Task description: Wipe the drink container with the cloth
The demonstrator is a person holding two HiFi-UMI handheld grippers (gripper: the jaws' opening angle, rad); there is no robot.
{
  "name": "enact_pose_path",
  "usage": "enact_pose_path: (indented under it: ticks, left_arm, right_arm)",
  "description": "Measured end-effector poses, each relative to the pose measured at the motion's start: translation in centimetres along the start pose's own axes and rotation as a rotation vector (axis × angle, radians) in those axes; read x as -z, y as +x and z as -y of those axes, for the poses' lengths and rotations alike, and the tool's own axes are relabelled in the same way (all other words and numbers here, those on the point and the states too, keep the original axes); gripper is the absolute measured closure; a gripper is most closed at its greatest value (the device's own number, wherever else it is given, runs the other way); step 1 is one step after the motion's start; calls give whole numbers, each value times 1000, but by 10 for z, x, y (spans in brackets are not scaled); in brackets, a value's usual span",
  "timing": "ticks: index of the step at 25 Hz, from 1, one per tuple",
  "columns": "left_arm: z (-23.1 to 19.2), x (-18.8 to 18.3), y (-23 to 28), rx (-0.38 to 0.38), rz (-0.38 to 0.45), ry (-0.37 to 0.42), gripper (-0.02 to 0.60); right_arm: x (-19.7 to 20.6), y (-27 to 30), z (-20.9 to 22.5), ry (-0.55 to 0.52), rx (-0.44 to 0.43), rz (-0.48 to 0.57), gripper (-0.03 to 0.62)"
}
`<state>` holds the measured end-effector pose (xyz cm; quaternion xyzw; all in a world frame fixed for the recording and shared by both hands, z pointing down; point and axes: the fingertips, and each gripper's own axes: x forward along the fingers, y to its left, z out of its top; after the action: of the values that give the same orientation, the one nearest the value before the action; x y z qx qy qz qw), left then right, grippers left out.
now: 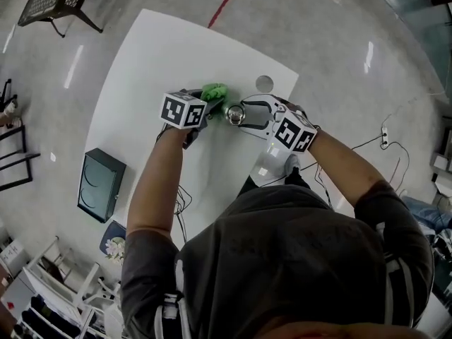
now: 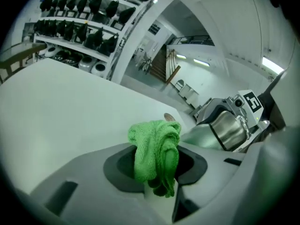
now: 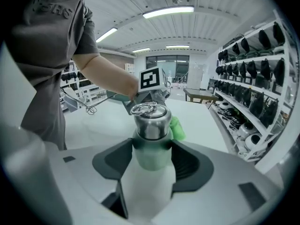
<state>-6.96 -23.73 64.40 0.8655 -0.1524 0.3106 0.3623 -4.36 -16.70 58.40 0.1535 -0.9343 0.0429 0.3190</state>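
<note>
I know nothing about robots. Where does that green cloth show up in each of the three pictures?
Head view: the green cloth sits upper middle, just left of the bottle.
Left gripper view: dead centre, pinched in the left gripper.
Right gripper view: only a green edge peeks out to the right, behind the bottle.
Shared landmark: the steel-capped bottle.

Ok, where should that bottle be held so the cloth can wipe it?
Grip the bottle on its pale green body just below the steel cap, from the sides, as the right gripper does: the round wall fits between the jaws, and the cap is left clear for the cloth in the left gripper.
</note>
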Motion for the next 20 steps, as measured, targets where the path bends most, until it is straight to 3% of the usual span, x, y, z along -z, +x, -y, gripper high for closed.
enact_pose_path:
  ticks: [6,9,14,20]
  left_arm:
    - [25,21,-60,-69,179,-100,456]
    - [43,44,-76,-111,257,-183,456]
    - [75,74,-68,-134,341,-299,454]
    - [79,72,-49,-202,418,-339,454]
  right_arm:
    - [-2,0,-1,-63,-46,-39,338]
    - [1,0,-1,-151,-95,-99,330]
    - [4,4,0,-347,-194,-171,271]
    - [0,21,6,-496,-209,-199,292]
